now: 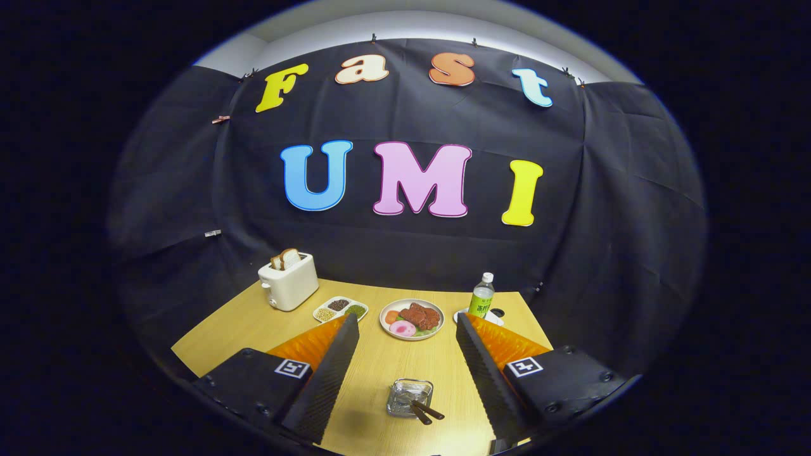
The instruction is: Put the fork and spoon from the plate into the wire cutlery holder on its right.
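Cutlery stood in the wire cutlery holder, two dark handles leaning out of it toward the tool's right finger; which was fork and which spoon could not be told. The holder sat on the counter between the fingers, near their base. The tool hung above with its fingers spread wide and nothing gripped, which suggested the placing was done. Beyond the fingertips lay a plate of food, a sectioned dish, a toaster and a bottle.
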Demonstrator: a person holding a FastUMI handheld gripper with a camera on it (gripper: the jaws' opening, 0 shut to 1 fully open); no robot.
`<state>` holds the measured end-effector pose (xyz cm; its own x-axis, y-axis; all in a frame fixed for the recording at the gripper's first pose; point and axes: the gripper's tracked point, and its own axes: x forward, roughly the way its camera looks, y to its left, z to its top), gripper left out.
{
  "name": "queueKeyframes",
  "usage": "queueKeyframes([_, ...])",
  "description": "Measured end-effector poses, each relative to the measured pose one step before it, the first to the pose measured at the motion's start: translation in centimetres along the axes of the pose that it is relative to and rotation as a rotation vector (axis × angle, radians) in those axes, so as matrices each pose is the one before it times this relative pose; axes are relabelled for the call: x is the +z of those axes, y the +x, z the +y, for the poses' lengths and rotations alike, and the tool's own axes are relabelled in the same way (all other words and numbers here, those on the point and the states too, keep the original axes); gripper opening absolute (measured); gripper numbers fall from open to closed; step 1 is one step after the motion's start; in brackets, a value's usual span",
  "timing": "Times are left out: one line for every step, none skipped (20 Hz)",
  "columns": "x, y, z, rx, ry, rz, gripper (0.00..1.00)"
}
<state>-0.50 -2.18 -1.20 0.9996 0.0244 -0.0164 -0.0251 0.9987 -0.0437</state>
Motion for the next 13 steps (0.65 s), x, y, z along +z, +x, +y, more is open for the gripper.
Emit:
queueKeyframes([-0.078, -0.005, -0.148, -0.00134, -0.00393, 0.00253, 0.96])
queueKeyframes([0.076, 0.01, -0.02, 0.00048, -0.0005, -0.00031, 0.96])
queueKeyframes([0.131, 0.071, 0.031, 0.00096, 0.00111, -0.00323, 0.97])
queueKeyframes([-0.035, 0.071, -0.024, 0.00105, 0.00059, -0.00033, 0.96])
queueKeyframes([0.024, -0.018, -0.026, 0.00157, -0.00151, 0.00145, 0.96])
queueKeyframes([0.004, 0.132, -0.052, 0.00042, -0.00068, -0.00007, 0.96])
queueKeyframes([0.023, -0.007, 0.008, 0.00263, 0.00324, 0.00051, 0.96])
queueKeyframes([0.012, 0.021, 0.061, 0.00161, 0.00202, -0.00004, 0.96])
queueKeyframes([0.056, 0.067, -0.103, -0.0012, -0.00093, -0.0006, 0.96])
queueKeyframes([0.074, 0.003, -0.193, -0.00319, -0.00119, -0.00164, 0.96])
queueKeyframes([0.135, -0.064, -0.113, -0.00234, 0.00364, -0.00401, 0.97])
queueKeyframes([0.122, 0.077, 0.039, 0.00025, 0.00401, -0.00364, 0.96])
queueKeyframes([0.024, -0.016, -0.072, -0.00282, 0.00054, -0.00114, 0.96])
